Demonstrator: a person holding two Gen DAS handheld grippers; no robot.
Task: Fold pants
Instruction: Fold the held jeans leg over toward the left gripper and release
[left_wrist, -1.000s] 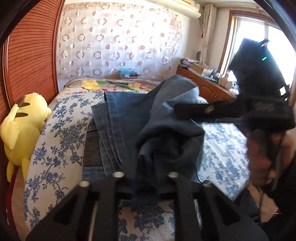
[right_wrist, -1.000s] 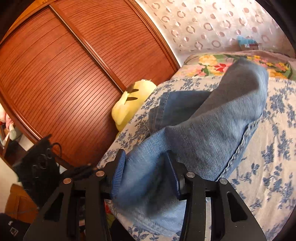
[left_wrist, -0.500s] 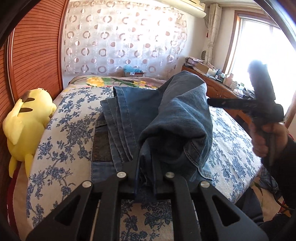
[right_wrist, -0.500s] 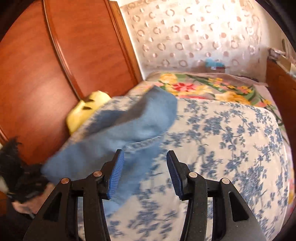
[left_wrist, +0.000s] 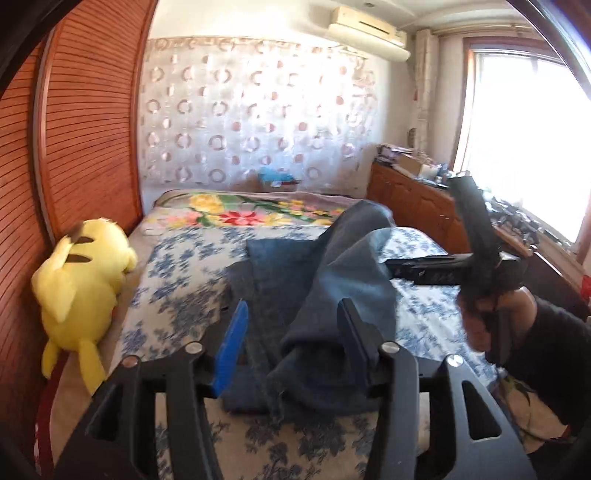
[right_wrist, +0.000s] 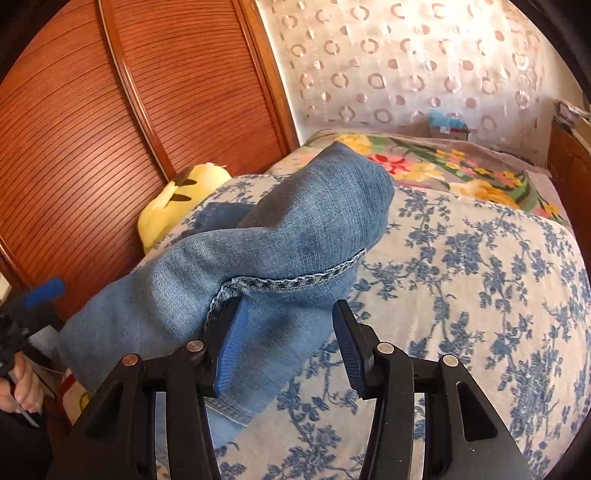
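Each matte black plastic claw, the left claw (left_wrist: 291, 345) and the right claw (right_wrist: 286, 347), is built of angular arms with triangular cut-outs and fitted with silver round screws. Ribbed blue pads (right_wrist: 231, 350) are carried on the fingers. At 3 o'clock in the left view a black sleeve (left_wrist: 546, 350) is worn.

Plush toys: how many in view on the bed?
1. A yellow plush toy lies at the bed's left edge against the wooden sliding door; in the right wrist view the jeans partly hide it. More could be hidden.
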